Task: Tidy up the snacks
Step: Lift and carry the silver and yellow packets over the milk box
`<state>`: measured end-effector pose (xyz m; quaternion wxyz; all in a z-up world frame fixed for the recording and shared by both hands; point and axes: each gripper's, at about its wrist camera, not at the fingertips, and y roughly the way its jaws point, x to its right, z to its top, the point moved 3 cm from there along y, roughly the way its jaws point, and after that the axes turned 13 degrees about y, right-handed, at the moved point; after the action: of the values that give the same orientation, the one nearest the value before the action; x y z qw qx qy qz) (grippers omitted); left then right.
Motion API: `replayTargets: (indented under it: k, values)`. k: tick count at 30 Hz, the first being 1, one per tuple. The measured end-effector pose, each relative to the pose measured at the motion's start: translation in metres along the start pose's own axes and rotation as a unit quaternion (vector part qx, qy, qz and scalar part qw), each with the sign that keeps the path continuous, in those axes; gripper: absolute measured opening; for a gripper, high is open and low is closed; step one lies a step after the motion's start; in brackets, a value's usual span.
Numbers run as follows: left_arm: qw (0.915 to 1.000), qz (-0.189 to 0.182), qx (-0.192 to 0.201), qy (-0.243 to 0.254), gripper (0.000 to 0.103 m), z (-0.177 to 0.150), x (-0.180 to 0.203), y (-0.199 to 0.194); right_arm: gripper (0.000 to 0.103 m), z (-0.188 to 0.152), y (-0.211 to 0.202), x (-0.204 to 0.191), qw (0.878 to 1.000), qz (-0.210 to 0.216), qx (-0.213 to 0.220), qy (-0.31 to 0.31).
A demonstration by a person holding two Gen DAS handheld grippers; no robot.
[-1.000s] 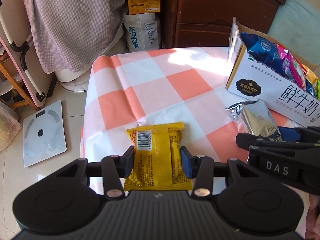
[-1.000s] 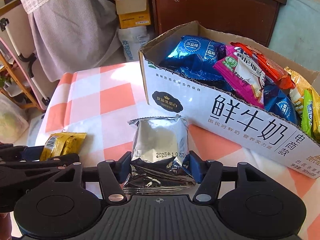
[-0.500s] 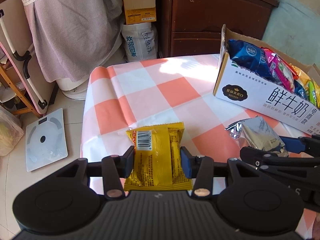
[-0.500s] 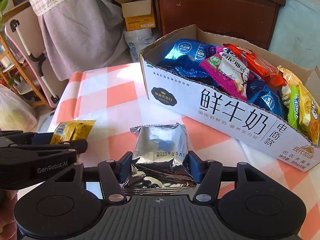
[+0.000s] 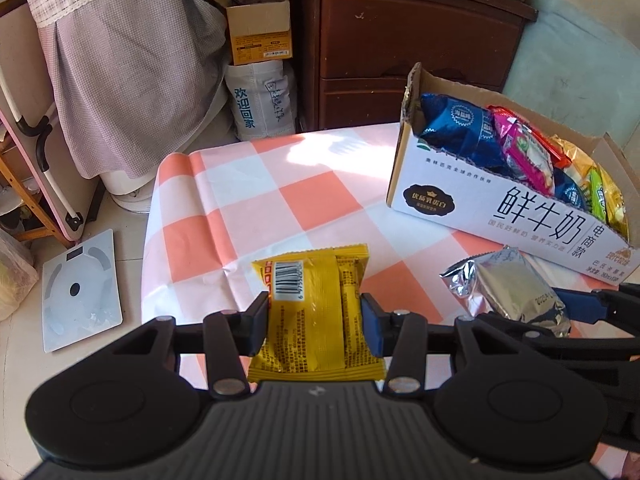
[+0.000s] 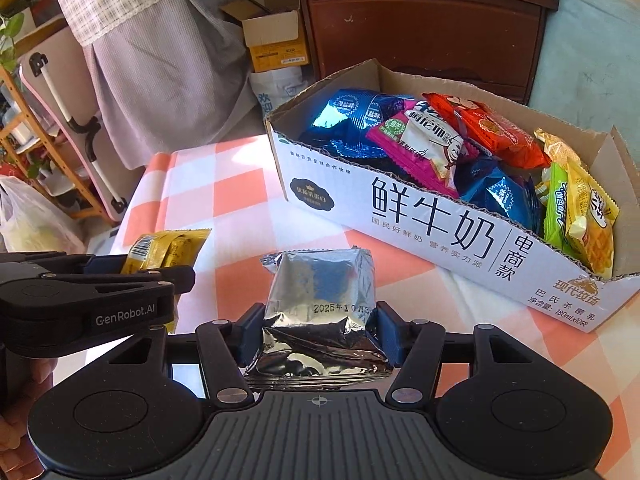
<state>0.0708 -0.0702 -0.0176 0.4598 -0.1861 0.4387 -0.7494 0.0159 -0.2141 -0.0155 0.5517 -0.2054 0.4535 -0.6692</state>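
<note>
My left gripper (image 5: pixel 314 316) is shut on a yellow snack packet (image 5: pixel 316 304) and holds it above the checked tablecloth (image 5: pixel 280 200). My right gripper (image 6: pixel 318 330) is shut on a silver foil packet (image 6: pixel 320 300), also held above the table. The white cardboard box (image 6: pixel 420 216) with black lettering lies ahead and to the right, filled with several blue, pink, orange and yellow snack packs. In the left wrist view the box (image 5: pixel 500 208) is at the right and the silver packet (image 5: pixel 512 288) lies in front of it. The yellow packet (image 6: pixel 168 248) shows at left in the right wrist view.
A dark wooden cabinet (image 5: pixel 400 40) stands behind the table. A small open carton (image 5: pixel 260 36) sits on a white sack (image 5: pixel 260 104). A cloth-covered object (image 5: pixel 132 72) and a bathroom scale (image 5: pixel 80 288) are on the floor at left.
Both grippers have risen and drawn back from the table, each with its packet. The box now shows more of its inside.
</note>
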Motion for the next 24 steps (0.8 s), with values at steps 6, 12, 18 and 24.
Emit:
replayTargets:
  k: [6, 12, 18, 24]
  values:
    - [0.9999, -0.007, 0.012, 0.0, 0.045, 0.009, 0.01, -0.005, 0.058, 0.005, -0.011, 0.005, 1.0, 0.007, 0.012, 0.007]
    - [0.9995, -0.01, 0.029, -0.001, 0.045, 0.021, 0.018, -0.011, 0.058, 0.015, -0.026, 0.014, 0.999, 0.011, 0.031, 0.017]
    - [0.9989, -0.013, 0.045, 0.002, 0.045, 0.034, 0.028, -0.017, 0.058, 0.025, -0.038, 0.025, 0.998, 0.008, 0.052, 0.03]
    - [0.9982, -0.019, 0.056, 0.01, 0.045, 0.046, 0.042, -0.019, 0.058, 0.034, -0.048, 0.034, 0.997, -0.002, 0.071, 0.035]
